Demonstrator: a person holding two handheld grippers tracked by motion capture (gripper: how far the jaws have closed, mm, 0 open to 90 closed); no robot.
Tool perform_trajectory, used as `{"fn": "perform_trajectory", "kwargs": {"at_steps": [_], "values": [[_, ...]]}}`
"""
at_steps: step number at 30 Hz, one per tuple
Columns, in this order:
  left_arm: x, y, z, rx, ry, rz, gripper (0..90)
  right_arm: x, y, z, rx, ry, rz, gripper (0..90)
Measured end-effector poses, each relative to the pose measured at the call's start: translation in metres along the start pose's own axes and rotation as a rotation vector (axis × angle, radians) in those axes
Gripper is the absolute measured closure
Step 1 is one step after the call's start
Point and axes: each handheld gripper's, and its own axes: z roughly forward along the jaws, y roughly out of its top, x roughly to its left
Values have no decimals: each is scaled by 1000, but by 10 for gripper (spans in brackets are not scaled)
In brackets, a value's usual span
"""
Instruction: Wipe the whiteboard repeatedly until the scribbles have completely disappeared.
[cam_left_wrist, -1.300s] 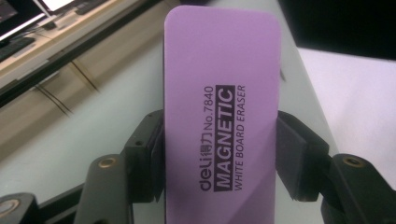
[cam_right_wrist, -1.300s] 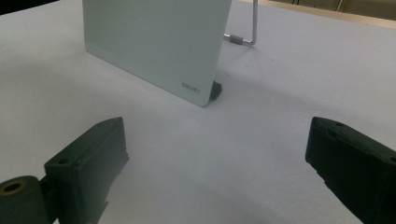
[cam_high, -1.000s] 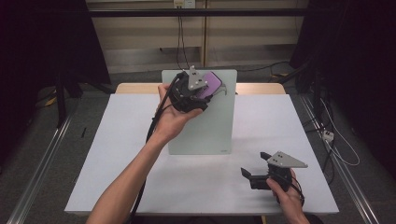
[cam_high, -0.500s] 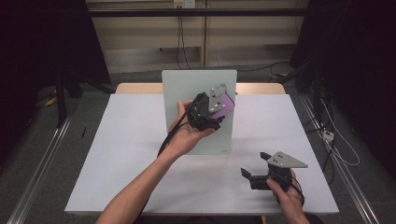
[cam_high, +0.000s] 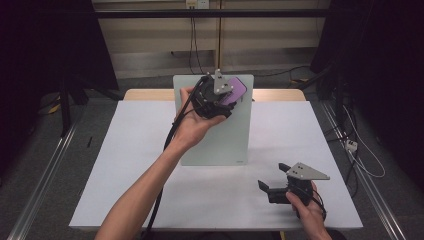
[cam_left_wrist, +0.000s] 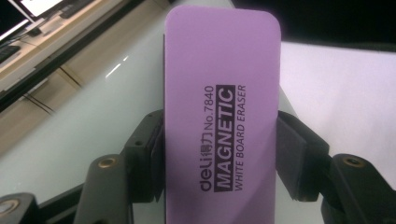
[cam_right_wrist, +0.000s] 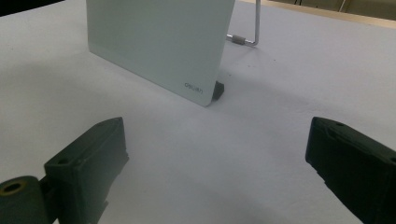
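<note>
A pale green glass whiteboard (cam_high: 220, 142) stands tilted back at the middle of the table. My left gripper (cam_high: 231, 95) is shut on a purple magnetic whiteboard eraser (cam_high: 238, 88) and holds it against the board's upper right part. In the left gripper view the eraser (cam_left_wrist: 222, 93) sits lengthwise between both black pads (cam_left_wrist: 292, 154), with the board (cam_left_wrist: 84, 126) beneath it. My right gripper (cam_high: 271, 176) rests on the table near the front right, open and with nothing in it. In the right gripper view its jaws stand wide apart and face the board's lower corner (cam_right_wrist: 159, 42).
A white cover (cam_high: 125, 165) spreads over the table, and a wooden edge (cam_high: 145, 94) shows at the back. Behind the board a metal stand leg (cam_right_wrist: 247, 28) and a small black foot (cam_right_wrist: 218, 89) prop it. Cables (cam_high: 357, 150) lie on the floor to the right.
My left gripper carried the eraser down and to the right over the board, then back up to the upper right part. The right gripper has kept still.
</note>
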Motion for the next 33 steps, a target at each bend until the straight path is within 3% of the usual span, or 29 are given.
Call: {"fn": "perform_trajectory", "kwargs": {"at_steps": [3, 7, 15, 22, 27, 33], "values": [[2, 5, 0, -13, 6, -14, 408, 0, 0, 0, 0, 1, 0, 53], [-3, 7, 3, -11, 14, 3, 409, 0, 0, 0, -2, 2, -2, 53], [-36, 0, 26, 37, -38, 94, 408, 1, 0, -1, 1, 4, 2, 53], [-56, -13, 40, 81, -97, 120, 408, 1, 0, -1, -1, 8, -6, 53], [-49, -9, 38, 84, -117, 92, 409, 1, 0, -1, -1, 7, -6, 53], [-29, 6, 23, 49, -42, 76, 409, 1, 0, -2, -1, 11, -5, 53]]}}
